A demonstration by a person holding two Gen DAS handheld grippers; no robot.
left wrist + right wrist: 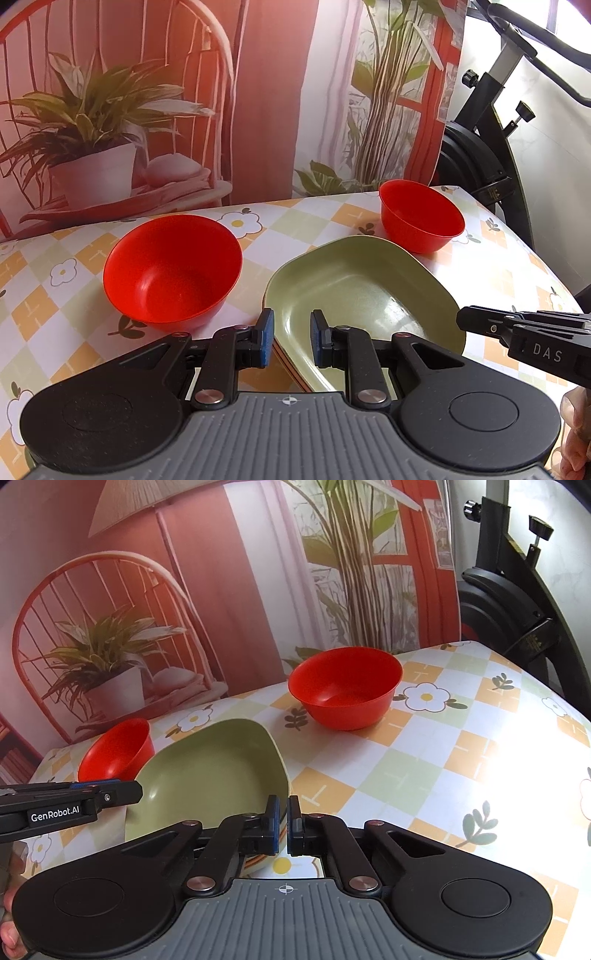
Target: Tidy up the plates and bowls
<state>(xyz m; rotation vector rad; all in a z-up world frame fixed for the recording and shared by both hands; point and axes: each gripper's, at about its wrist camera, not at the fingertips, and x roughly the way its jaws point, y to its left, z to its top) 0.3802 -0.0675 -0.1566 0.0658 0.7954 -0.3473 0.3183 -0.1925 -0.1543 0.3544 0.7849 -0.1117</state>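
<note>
- The green plate (354, 295) is sitting on the checked tablecloth (44, 314), between 2 red bowls: the larger-looking near bowl (173, 271) to its left and the far bowl (421, 221) behind it to the right (both upright and empty).
- Under the green plate's near edge, striped rims of at least 1 more plate are showing, so this is probably the top of a stack.
- The left gripper (291, 338) is straddling the plate's near rim, its blue pads (267, 338) spread with a clear gap; the rim is lying between them but they are not clamping it yet.
- The right gripper (283, 825) is sitting at the plate's right edge with its pads nearly pressed together; the rim seems to be in the narrow slot, but I cannot tell whether it is truly pinched.
- My judgement: the step is taking hold of the plate to gather the dishes into 1 spot.
- To do it well, the left pads should be closing squarely on the rim, deep enough not to slip.
- Both sides should be lifting level, since a smooth plate held by 1 thin edge tends to tip.
- The near bowl is close, so any sideways move should be staying clear of it.
</note>
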